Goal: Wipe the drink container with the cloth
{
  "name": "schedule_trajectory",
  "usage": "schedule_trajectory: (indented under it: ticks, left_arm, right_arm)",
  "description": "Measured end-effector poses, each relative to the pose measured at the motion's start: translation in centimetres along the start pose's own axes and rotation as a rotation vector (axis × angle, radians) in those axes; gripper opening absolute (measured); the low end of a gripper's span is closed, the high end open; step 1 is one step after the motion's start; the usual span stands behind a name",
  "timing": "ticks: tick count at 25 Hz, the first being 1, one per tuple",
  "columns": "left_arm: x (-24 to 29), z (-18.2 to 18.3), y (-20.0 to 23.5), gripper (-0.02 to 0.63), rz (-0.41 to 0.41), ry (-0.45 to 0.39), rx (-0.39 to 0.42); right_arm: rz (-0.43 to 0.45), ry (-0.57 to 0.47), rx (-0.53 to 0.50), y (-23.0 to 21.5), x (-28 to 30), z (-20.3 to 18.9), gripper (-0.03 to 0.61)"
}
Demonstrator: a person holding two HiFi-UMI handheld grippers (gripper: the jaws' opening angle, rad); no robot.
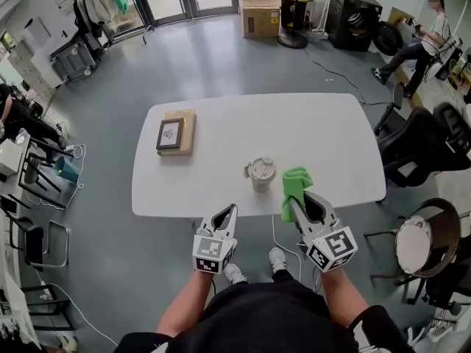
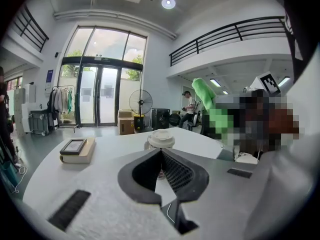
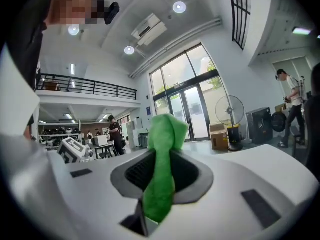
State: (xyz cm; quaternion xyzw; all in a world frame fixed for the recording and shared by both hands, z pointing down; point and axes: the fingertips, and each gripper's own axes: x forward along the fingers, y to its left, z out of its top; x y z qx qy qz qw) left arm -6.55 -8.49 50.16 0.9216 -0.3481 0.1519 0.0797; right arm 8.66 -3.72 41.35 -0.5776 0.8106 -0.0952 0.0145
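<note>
Standing upright: drink container (image 1: 260, 173); cloth (image 1: 296, 179) pinched lengthwise along right gripper (image 1: 302, 200) jaws.

Left gripper (image 2: 161, 151) mostly hides drink container (image 2: 161, 138) body

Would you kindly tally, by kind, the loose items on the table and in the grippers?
drink container: 1
green cloth: 1, clamped in the right gripper
picture frame: 1
book: 1, under the frame
Total: 4
</note>
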Motion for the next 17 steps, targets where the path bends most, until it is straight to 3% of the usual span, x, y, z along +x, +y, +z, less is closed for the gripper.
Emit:
schedule_trajectory:
  ticks: [17]
  left_arm:
    - [1.9, 4.3, -3.1, 0.014, -0.037, -0.091, 0.065]
  right_arm:
    - [-0.054, -0.029, -0.052, -2.7, -1.9, 0.8, 0.091]
